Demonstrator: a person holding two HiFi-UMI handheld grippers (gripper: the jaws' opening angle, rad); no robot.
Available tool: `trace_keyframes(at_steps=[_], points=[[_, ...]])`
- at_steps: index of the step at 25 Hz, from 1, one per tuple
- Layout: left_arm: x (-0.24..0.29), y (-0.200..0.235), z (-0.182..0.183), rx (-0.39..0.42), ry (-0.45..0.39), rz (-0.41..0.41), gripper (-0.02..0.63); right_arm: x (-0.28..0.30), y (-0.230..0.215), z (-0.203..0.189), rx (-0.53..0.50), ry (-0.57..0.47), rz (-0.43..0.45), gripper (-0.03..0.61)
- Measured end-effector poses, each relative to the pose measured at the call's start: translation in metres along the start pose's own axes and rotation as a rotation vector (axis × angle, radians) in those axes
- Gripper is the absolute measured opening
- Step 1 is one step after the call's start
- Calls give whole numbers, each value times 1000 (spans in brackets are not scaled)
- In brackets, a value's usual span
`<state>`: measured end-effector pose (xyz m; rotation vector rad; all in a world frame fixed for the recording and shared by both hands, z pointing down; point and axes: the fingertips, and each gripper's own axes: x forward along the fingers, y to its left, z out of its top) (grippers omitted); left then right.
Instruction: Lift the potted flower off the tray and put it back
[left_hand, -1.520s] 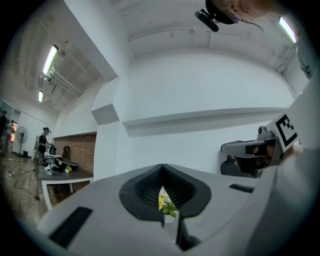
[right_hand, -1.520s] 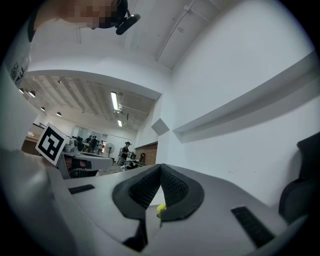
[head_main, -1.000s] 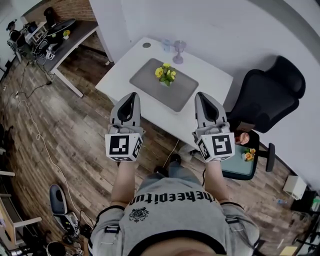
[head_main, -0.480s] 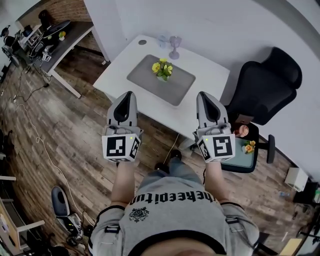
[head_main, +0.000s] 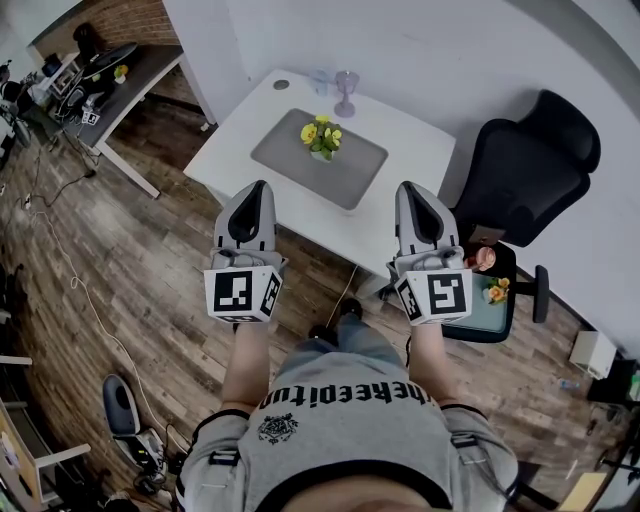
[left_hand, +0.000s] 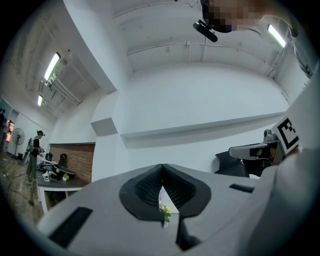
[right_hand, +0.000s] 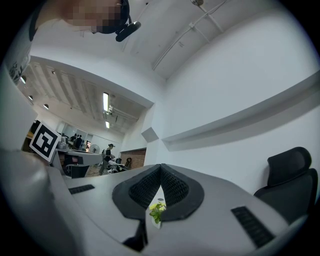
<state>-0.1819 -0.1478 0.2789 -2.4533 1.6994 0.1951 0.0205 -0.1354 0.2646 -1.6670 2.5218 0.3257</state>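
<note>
A plank floor takes up the left side, with a dark desk far off in the upper-left corner. A white table stands against the white wall, and its left end and near edge are open to the floor. The left gripper hangs above the table's near edge with its jaws pressed together and nothing between them. A grey tray lies lengthwise along the table, and a bare white margin runs around it on every side. The potted flower stands upright on the tray's far left part, close to the back rim, with its stem axis vertical and its blooms on top. A stemmed glass stands just behind it by the wall. The right gripper is level with the left one, short of the tray, and its tips meet on nothing. To the right a black office chair crowds the table's right end, and a small teal-topped stand sits in front of it.
</note>
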Motion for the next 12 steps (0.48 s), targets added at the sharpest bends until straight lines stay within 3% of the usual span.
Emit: trace_keyframes(at_steps=[12], points=[[-1, 3, 1, -4, 2, -1, 3, 2, 7, 3, -8, -1, 12, 2]])
